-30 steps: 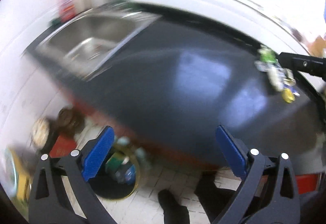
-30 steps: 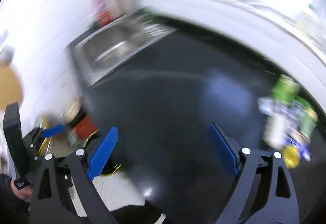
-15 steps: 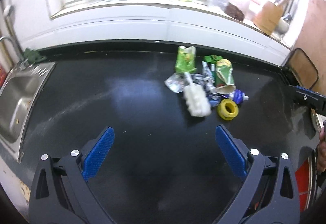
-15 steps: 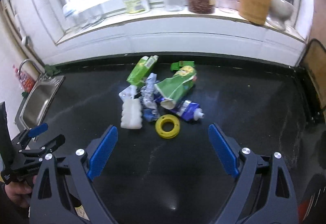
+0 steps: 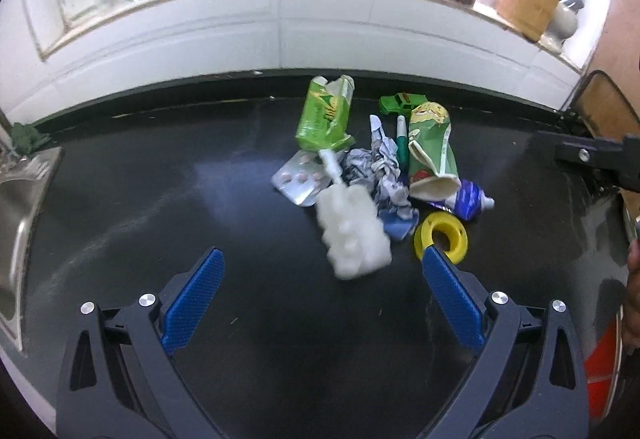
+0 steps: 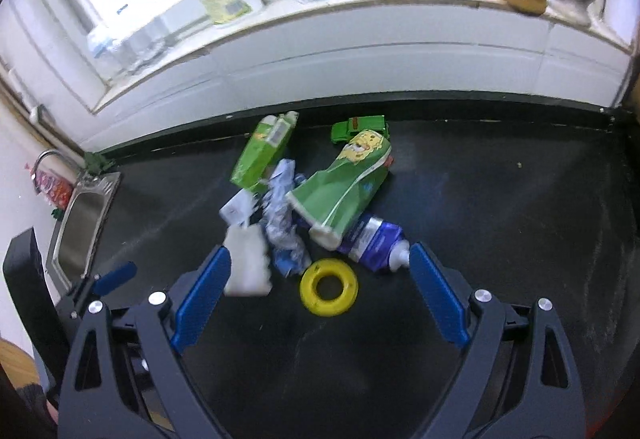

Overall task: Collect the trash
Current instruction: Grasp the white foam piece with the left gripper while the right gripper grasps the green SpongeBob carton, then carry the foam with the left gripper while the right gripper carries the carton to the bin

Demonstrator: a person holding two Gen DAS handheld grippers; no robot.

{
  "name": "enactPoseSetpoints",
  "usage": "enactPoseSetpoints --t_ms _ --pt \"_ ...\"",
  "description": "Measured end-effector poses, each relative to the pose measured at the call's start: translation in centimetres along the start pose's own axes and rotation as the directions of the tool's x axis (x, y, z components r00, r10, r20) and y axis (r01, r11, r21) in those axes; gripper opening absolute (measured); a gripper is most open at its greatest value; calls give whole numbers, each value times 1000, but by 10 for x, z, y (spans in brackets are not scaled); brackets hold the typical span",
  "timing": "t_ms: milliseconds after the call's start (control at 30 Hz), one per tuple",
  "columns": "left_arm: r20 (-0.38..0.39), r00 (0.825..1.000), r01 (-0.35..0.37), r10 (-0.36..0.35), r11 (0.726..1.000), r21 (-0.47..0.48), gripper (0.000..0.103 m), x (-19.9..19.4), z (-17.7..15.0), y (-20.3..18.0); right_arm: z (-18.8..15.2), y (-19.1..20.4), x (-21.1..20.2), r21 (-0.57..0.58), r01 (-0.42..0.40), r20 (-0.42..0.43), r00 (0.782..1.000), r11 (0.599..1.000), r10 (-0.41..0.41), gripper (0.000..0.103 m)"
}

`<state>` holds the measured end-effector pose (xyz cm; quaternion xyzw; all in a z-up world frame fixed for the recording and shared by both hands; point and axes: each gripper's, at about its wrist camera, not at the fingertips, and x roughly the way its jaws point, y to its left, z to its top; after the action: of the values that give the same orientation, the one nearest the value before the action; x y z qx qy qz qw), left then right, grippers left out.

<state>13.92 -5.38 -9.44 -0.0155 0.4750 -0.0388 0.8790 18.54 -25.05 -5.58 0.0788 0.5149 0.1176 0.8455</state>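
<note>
Sink (image 5: 16, 207) now far left, trash pile (image 5: 380, 175) central on black counter (image 5: 160, 199), both grippers spread, empty

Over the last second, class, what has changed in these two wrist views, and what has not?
Both cameras swung from the sink end of the counter to face the trash pile, which now lies close ahead: the yellow ring, white sponge brush and green carton loom larger. Nothing was taken or released. The left gripper and right gripper keep their jaws wide and empty; the trash itself lies unmoved.
</note>
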Motion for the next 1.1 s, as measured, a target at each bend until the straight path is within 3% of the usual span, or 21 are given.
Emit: enactPoseSetpoints --t_ms 233,367,500,567,600,633,700,833,1100 --pt "-88 996 -3 0 999 -38 96 72 6 -16 40 -27 79 89 -16 -99 995 996 24 88" --pt "-118 993 -1 -8 997 -77 94 92 5 -15 56 -41 118 156 -26 -152 987 987 50 88" --pt "-141 990 2 -13 996 -84 75 105 5 -16 61 -49 143 233 -69 -196 974 970 116 87" --pt "-141 990 10 -25 994 -108 68 106 5 -13 59 -50 151 256 -90 -215 965 962 147 80" --pt "-139 990 16 -31 994 -111 57 106 5 -12 57 -51 154 268 -99 -221 962 958 162 76" --pt "-139 990 20 -35 994 -105 47 105 6 -12 56 -52 153 280 -106 -217 961 954 170 73" --pt "-147 988 30 -45 994 -105 42 104 6 -12 56 -49 149 270 -109 -200 965 957 166 65" --pt "-131 990 47 -59 994 -95 34 86 7 -11 58 -37 125 222 -119 -163 974 968 157 62" --pt "-98 994 46 -52 997 -56 32 33 -2 -1 35 -9 56 91 -85 -92 991 992 93 61"
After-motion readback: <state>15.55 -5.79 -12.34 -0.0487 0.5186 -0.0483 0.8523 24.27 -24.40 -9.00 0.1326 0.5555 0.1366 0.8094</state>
